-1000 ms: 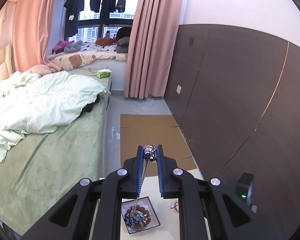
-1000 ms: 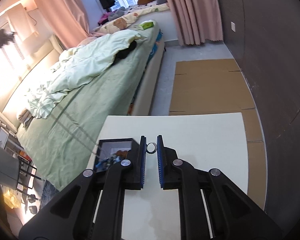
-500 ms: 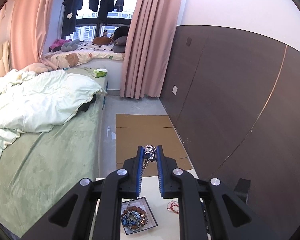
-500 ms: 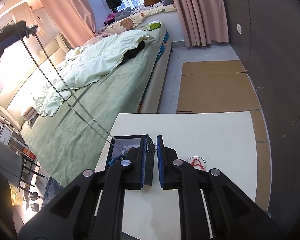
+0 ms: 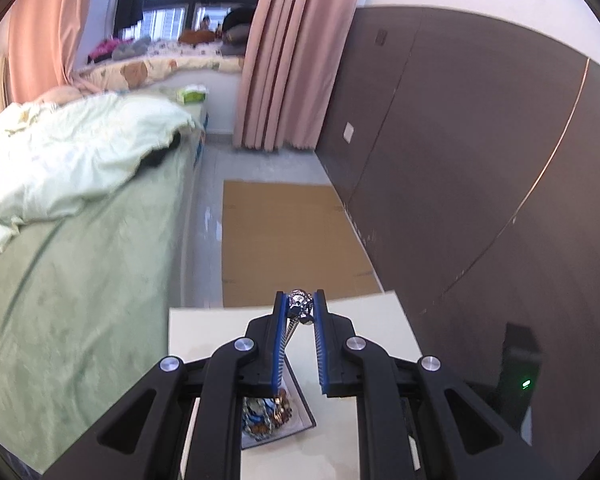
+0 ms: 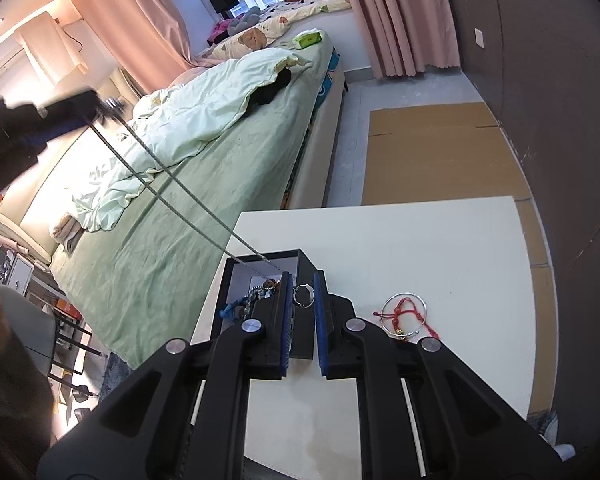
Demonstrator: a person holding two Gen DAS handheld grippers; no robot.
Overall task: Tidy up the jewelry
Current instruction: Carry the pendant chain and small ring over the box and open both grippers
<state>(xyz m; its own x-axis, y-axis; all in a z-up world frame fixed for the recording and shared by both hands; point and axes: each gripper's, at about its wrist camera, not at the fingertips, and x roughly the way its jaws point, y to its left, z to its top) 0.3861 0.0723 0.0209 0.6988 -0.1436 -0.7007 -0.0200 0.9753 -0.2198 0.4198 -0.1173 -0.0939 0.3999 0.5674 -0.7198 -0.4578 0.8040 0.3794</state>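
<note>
Left wrist view: the blue-padded fingers (image 5: 279, 344) of the left gripper (image 5: 300, 300) are clamped on the silver clasp end of a chain necklace (image 5: 299, 307), whose chain hangs down toward the black jewelry box (image 5: 296, 416) on the white table (image 5: 204, 332). No legible writing.

Right wrist view: the right gripper (image 6: 303, 294) pinches a small silver ring (image 6: 302, 295) above the box's edge. The chain runs taut from the box up to the blurred left gripper. A silver bangle with red cord (image 6: 405, 314) lies on the table, right of the box.
</note>
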